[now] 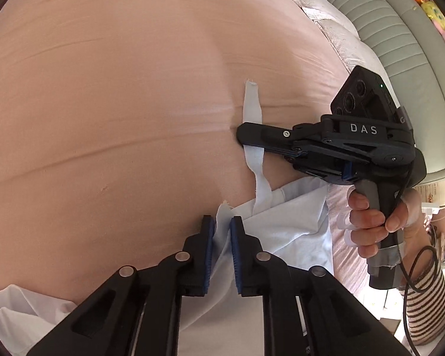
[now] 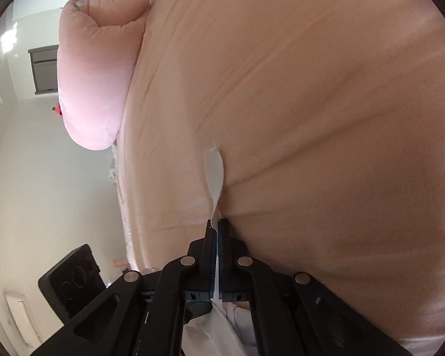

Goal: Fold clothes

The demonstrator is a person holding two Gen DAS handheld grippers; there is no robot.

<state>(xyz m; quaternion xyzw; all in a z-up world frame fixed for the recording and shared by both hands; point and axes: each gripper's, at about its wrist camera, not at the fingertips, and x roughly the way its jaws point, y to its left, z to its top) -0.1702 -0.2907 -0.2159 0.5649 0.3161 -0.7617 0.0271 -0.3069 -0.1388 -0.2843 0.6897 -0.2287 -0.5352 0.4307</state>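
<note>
A white garment (image 1: 284, 222) with thin straps lies at the near edge of a peach-pink bed sheet (image 1: 118, 89). My left gripper (image 1: 222, 222) is shut on a bunched white strap end of the garment, which stands up between the blue pads. My right gripper (image 1: 242, 136) comes in from the right and is shut on the other long strap (image 1: 252, 103). In the right wrist view that strap (image 2: 215, 166) runs out flat ahead of the right gripper (image 2: 216, 226), whose jaws pinch it. A hand (image 1: 368, 222) holds the right gripper's handle.
A rolled pink duvet (image 2: 98, 68) lies at the far left end of the bed. A grey-green padded headboard (image 1: 400, 44) runs along the right side. A striped sleeve (image 1: 427, 305) and a black cable (image 1: 412, 267) are at the lower right. More white cloth (image 1: 20, 305) sits bottom left.
</note>
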